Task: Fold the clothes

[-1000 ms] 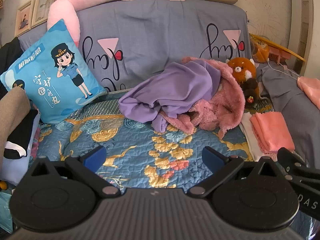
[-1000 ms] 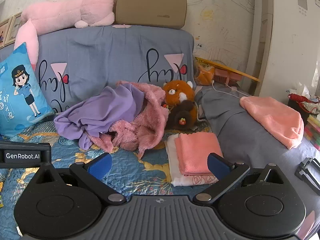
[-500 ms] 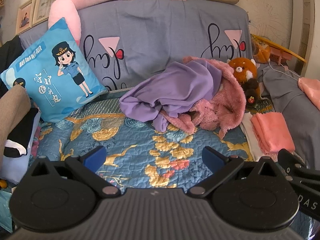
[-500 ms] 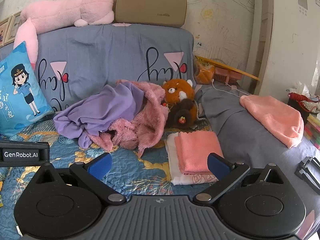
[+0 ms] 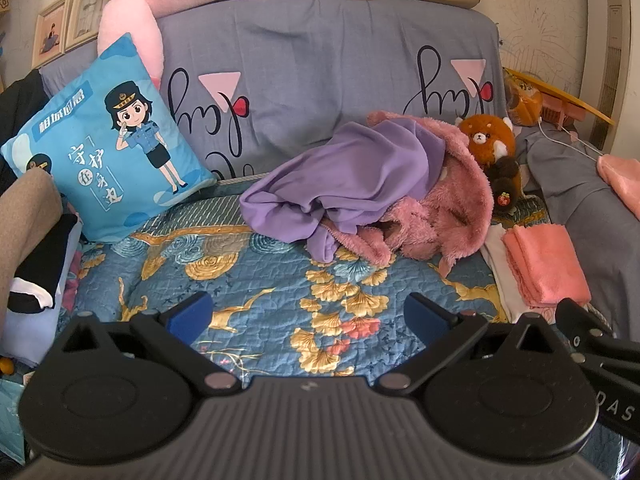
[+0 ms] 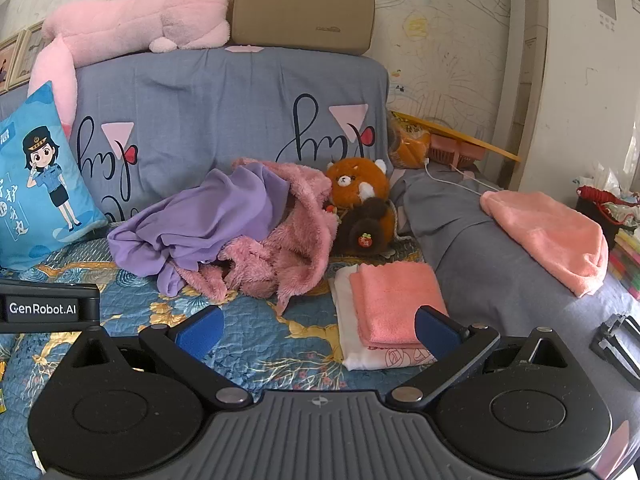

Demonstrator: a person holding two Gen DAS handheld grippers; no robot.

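Both hand-held grippers spread, empty | bare quilt (image 5: 256, 288) ahead — purple garment (image 5: 352, 176) beyond

Your task items, placed relative to the red panda plush (image 6: 357, 196):

1. Purple garment (image 5: 352, 178): thin, smooth fabric, unfolded and crumpled, draped over the pink one; you find it left of the plush.
2. Pink fleece garment (image 5: 444, 216): fuzzy, bunched in a heap, partly under the purple one, its edge touching the plush's left side.
3. Folded coral towel (image 6: 394, 300): neat rectangle, lying flat on top of item 4, in front of the plush.
4. Folded white cloth (image 6: 352, 340): flat, beneath the coral towel, edges showing.
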